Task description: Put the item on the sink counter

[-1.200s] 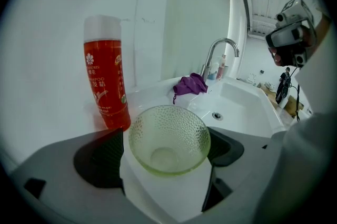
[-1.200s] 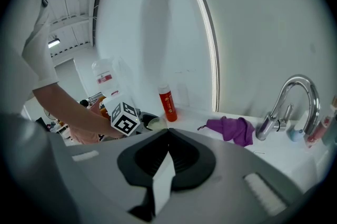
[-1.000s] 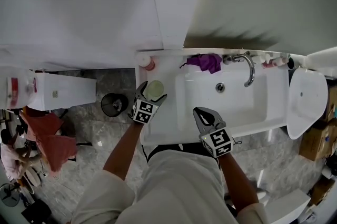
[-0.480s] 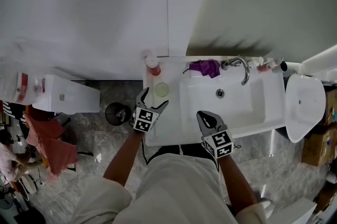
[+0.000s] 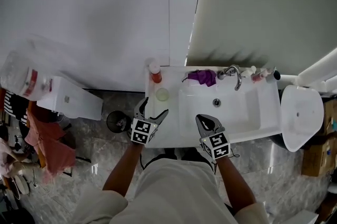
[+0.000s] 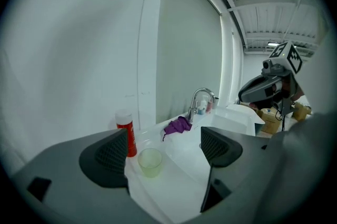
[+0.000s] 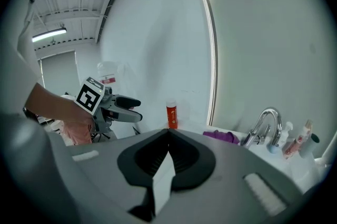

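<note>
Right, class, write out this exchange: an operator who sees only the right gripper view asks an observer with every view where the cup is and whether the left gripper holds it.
Operator: What's been put down, and where? I can't see it from here.
Observer: A pale green cup stands upright on the sink counter, close to the red bottle, on the person's side of it.
Operator: Is it being held?
Observer: No. The left gripper has its jaws apart with nothing between them, and the cup stands beyond them, untouched.

l gripper (image 5: 152,107) + r gripper (image 5: 201,121): grey | b/w marker cubes (image 5: 143,131) | sleeves (image 5: 100,202): white, short
</note>
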`<state>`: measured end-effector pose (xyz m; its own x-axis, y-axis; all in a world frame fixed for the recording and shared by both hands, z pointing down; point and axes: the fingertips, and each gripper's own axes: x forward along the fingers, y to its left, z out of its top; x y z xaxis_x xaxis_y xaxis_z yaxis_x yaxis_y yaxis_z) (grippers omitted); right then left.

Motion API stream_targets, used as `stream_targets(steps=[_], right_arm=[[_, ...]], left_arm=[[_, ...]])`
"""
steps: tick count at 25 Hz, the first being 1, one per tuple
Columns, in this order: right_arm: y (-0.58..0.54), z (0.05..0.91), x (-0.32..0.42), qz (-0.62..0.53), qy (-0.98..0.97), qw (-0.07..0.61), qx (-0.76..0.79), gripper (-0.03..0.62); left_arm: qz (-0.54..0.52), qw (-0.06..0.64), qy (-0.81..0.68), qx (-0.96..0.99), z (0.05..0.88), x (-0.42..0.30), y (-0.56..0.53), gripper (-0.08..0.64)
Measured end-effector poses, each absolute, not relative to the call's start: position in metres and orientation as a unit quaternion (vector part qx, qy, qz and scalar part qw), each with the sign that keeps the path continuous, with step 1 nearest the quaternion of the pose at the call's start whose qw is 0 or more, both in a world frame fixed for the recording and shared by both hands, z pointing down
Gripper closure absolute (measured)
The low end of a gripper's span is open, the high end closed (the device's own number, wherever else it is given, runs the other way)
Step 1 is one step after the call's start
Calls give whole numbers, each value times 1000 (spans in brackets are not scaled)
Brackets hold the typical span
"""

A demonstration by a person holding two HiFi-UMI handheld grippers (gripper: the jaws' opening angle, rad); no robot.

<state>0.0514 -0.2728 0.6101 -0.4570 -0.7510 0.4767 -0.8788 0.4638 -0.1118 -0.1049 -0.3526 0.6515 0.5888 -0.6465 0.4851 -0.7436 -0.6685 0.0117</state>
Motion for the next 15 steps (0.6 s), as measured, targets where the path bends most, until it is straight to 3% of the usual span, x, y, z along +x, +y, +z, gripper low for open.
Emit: stream_targets(steps=[15], right_arm=[[-215, 579, 94, 140, -881, 179, 415, 581]], left_arm=[[193, 110, -496, 839, 581, -84, -250, 264]])
